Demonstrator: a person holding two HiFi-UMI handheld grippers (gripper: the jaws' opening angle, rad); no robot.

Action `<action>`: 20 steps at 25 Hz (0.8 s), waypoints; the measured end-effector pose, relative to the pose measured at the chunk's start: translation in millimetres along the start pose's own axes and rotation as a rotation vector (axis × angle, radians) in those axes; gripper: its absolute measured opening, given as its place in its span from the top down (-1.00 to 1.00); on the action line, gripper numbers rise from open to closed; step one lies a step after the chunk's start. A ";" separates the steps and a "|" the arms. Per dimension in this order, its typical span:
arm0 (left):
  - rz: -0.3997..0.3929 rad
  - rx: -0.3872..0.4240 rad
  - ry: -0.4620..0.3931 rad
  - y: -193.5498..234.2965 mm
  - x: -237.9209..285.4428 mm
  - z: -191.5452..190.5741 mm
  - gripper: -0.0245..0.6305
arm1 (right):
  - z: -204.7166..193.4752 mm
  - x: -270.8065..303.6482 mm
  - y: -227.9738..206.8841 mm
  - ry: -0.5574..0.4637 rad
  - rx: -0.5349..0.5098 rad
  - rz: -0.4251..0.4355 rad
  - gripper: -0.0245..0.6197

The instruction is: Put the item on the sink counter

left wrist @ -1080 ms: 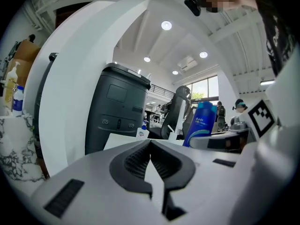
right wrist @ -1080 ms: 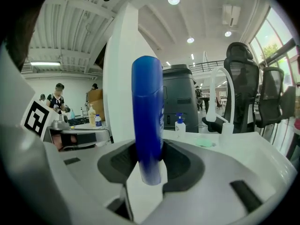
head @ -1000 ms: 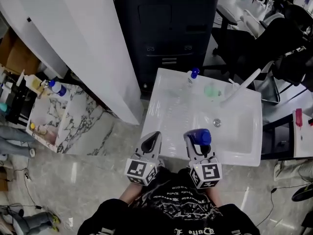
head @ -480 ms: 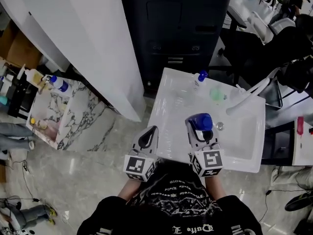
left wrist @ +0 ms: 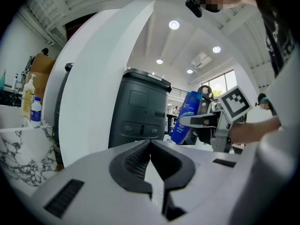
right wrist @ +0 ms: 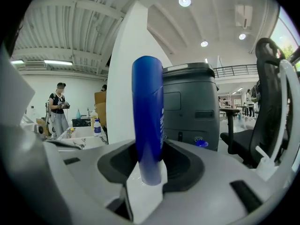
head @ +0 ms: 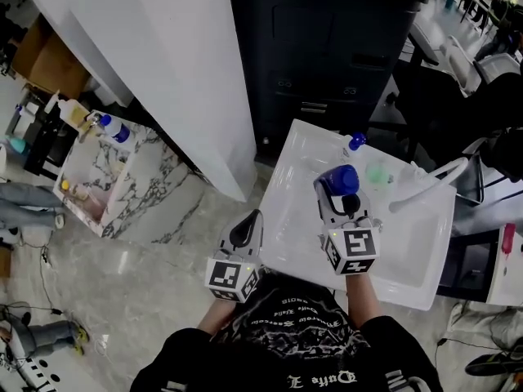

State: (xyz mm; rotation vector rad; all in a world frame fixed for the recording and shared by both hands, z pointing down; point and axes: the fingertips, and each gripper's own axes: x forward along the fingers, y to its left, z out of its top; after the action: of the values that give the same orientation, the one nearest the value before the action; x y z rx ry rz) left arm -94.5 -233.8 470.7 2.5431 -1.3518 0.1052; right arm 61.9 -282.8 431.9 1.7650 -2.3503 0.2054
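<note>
A blue bottle (head: pixel 338 179) stands upright in my right gripper (head: pixel 337 204), which is shut on its lower body above the white sink counter (head: pixel 296 193). In the right gripper view the blue bottle (right wrist: pixel 147 116) fills the gap between the jaws of the right gripper (right wrist: pixel 147 168). My left gripper (head: pixel 248 228) hangs at the counter's near left edge, shut and with nothing in it. Its closed jaws meet in the left gripper view, where the left gripper (left wrist: pixel 150 149) has the blue bottle (left wrist: pixel 186 117) off to its right.
A white faucet (head: pixel 426 185), a small blue-capped bottle (head: pixel 353 144) and a green item (head: pixel 377 174) are at the back of the sink. A dark bin (head: pixel 327 47) stands behind it. A curved white wall (head: pixel 163 55) and a marble shelf (head: pixel 102 174) with bottles lie left.
My right gripper has carried the blue bottle forward, from the counter's near edge to over the sink. The left gripper has stayed by the near edge.
</note>
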 end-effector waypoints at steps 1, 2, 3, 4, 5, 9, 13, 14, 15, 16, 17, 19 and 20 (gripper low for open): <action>0.004 -0.001 0.001 1.1 1.4 0.3 0.91 | 1.9 5.6 -1.2 -0.003 0.000 0.006 0.44; 0.008 -0.002 0.002 2.3 2.7 0.0 0.91 | 3.0 11.0 -2.2 -0.004 -0.001 0.012 0.44; 0.013 -0.003 0.004 3.7 3.9 -0.8 0.91 | 3.4 16.2 -3.0 -0.004 -0.005 0.017 0.44; 0.017 -0.004 0.007 5.5 5.1 -2.0 0.91 | 3.4 21.4 -3.5 -0.002 -0.008 0.023 0.44; 0.023 -0.004 0.011 7.3 6.2 -3.0 0.91 | 3.3 26.3 -4.1 0.000 -0.010 0.028 0.44; 0.031 -0.001 0.023 8.9 11.8 -4.8 0.91 | 2.7 43.8 -12.5 0.003 0.000 0.033 0.44; 0.032 0.001 0.045 6.6 17.6 -11.1 0.91 | 1.9 59.3 -22.3 -0.004 0.004 0.033 0.44; 0.033 0.003 0.051 6.2 19.0 -13.0 0.91 | 2.5 62.8 -23.6 -0.006 0.004 0.035 0.44; 0.034 0.004 0.056 5.7 20.4 -14.4 0.91 | 3.3 66.4 -24.7 -0.007 0.001 0.036 0.44; 0.034 0.004 0.059 5.1 21.6 -15.1 0.91 | 4.2 70.4 -25.7 -0.007 -0.004 0.038 0.44; 0.033 0.004 0.061 4.3 22.7 -15.3 0.91 | 5.2 74.6 -26.7 -0.007 -0.009 0.039 0.44; 0.029 0.005 0.064 2.7 25.2 -15.2 0.91 | 6.4 84.1 -29.1 -0.005 -0.015 0.040 0.44; 0.029 0.006 0.066 2.2 26.6 -15.3 0.91 | 6.8 89.2 -30.5 -0.004 -0.018 0.042 0.44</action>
State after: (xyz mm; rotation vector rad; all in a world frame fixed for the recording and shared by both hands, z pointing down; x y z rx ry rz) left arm -80.5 -252.4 490.8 2.5030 -1.3653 0.1971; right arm 66.6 -376.1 446.3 1.7111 -2.3853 0.1866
